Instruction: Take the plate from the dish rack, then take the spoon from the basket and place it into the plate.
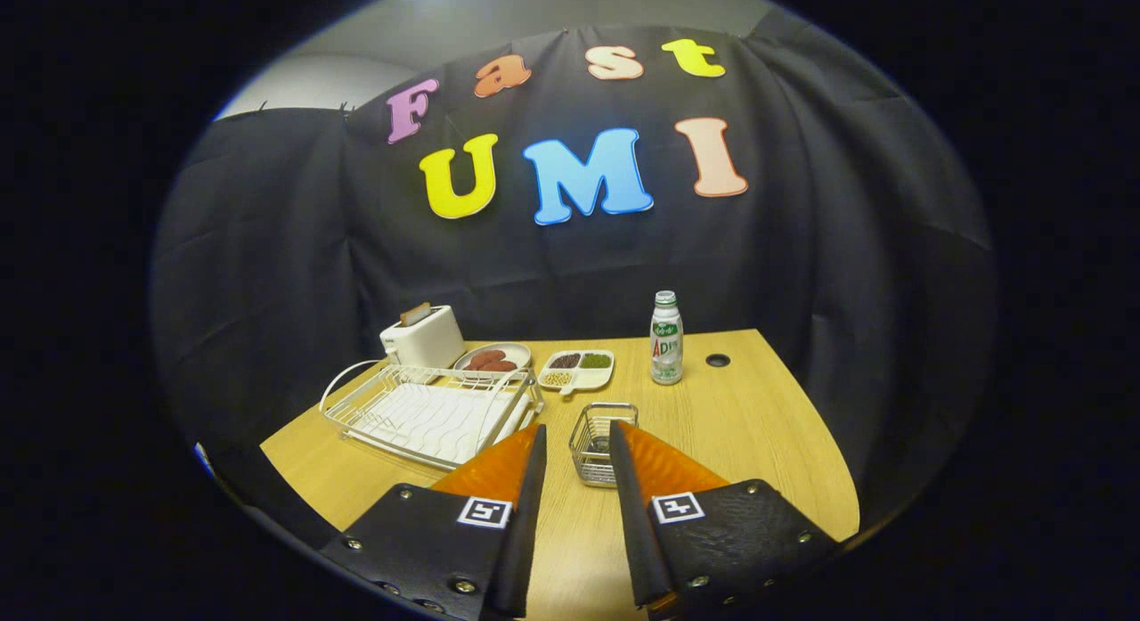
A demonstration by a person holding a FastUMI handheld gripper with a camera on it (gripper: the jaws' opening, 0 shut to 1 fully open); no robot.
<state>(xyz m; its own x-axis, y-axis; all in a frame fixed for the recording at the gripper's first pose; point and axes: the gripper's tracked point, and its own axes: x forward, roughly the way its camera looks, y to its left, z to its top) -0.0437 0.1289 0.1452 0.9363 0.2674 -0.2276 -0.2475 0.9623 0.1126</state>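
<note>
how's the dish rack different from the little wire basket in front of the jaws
The dish rack is wide, low and flat, lying ahead of the left finger; the wire basket is small, narrow and deep, just ahead between the open jaws of the gripper. The rack has a white ribbed tray inside and a looped handle at its far end; the basket is bare mesh. Both are metal wire and sit on the wooden table.

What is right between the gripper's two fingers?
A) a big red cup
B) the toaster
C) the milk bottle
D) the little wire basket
D: the little wire basket sits in the gap just ahead of the open gripper, while the bottle and toaster stand farther back.
</note>
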